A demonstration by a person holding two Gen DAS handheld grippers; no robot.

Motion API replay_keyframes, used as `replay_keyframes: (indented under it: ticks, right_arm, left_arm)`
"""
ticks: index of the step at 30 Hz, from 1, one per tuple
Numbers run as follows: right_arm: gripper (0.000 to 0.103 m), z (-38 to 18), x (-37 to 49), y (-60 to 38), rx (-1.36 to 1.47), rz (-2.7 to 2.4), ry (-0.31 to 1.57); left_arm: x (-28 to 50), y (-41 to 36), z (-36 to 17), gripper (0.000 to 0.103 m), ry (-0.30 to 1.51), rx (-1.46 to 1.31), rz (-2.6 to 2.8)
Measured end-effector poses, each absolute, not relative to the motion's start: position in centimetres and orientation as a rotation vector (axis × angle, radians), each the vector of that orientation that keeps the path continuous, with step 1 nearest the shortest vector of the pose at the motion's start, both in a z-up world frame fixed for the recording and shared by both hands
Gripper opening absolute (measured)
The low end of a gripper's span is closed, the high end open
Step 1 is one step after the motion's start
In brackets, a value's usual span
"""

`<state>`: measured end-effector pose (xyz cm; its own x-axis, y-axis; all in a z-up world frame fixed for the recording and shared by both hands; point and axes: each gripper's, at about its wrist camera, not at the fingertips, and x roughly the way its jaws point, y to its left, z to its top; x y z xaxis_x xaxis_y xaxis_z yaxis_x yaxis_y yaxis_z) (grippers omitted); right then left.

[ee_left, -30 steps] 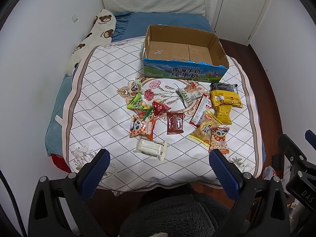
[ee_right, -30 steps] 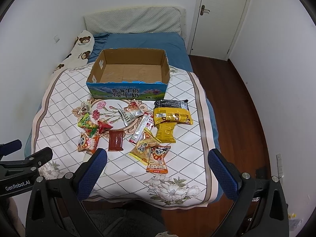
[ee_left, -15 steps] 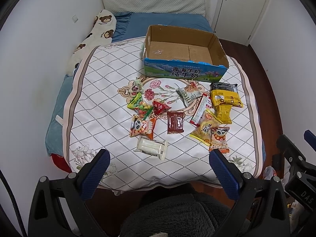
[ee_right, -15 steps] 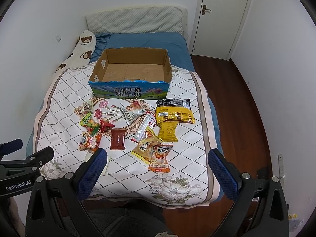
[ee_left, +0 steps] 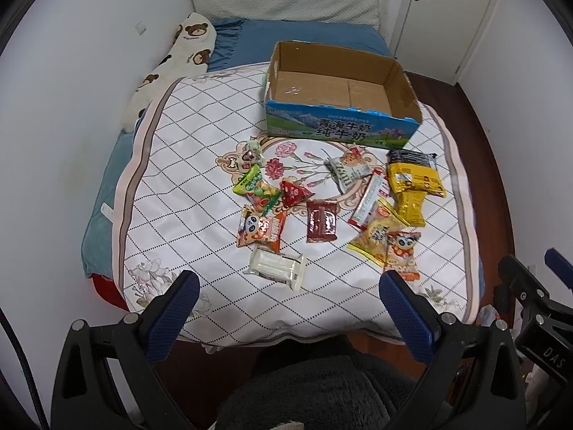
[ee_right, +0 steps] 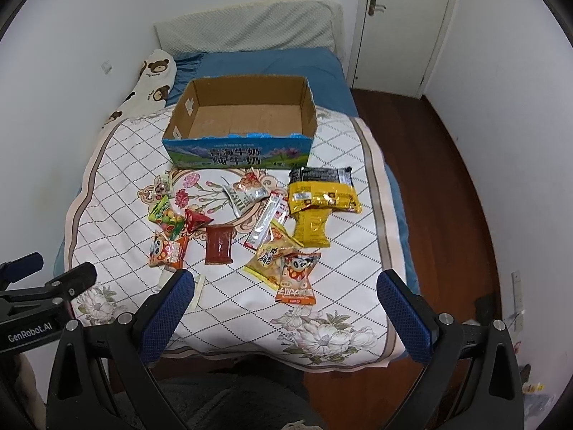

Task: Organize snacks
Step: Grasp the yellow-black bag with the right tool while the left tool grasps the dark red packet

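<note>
Left wrist view: left gripper (ee_left: 284, 295) and right gripper (ee_right: 286, 295) spread, holding nothing; ahead, milk carton box (ee_left: 342, 130) empty, snack packets (ee_left: 322, 220) all unsorted.

The quilt (ee_left: 186, 186) is white with a dark dotted diamond grid, a pink-and-brown border band and pink flowers at its middle. The cardboard box (ee_left: 343, 132), upper centre of the frame, is plain brown inside; its front is blue and green with a mountain scene and dark lettering. The bed sheet (ee_left: 304, 39) is blue, the bolster (ee_left: 172, 61) at upper left cream with brown bears. Among the snacks (ee_left: 322, 222), one packet is dark red, two are yellow, two orange with pandas. The floor (ee_right: 465, 179) is reddish-brown wood.
</note>
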<state>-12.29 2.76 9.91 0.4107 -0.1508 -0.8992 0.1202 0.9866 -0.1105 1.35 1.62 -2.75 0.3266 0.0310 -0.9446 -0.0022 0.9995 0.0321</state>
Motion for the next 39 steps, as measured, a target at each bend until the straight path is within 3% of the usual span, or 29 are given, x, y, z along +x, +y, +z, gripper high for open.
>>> replay_keyframes:
  ticks: [6,15,27,30,39]
  right_arm:
    - [0.103,4.8,-8.9,-0.9,0.109,-0.199,1.213]
    - [0.103,-7.1,0.8,-13.8,0.673,-0.364,1.223]
    - [0.103,-20.6,12.0,-22.4,1.104,-0.569,1.284]
    - [0.103,-22.3,13.6,-22.9,1.135,-0.617,1.313]
    - [0.101,-24.7,17.0,-22.2,0.884,-0.647,1.501]
  left_arm:
    - [5.0,1.9,-6.8,0.103,1.264,0.041,0.074]
    - [12.7,0.0,-16.1,0.103,1.348,0.066,0.148]
    - [18.5,-2.1,-25.0,0.103,1.458,0.064,0.271]
    - [18.8,-2.2,-26.2,0.103,1.476,0.073,0.292]
    - [18.6,-1.8,-29.6,0.103,1.565,0.073,0.208]
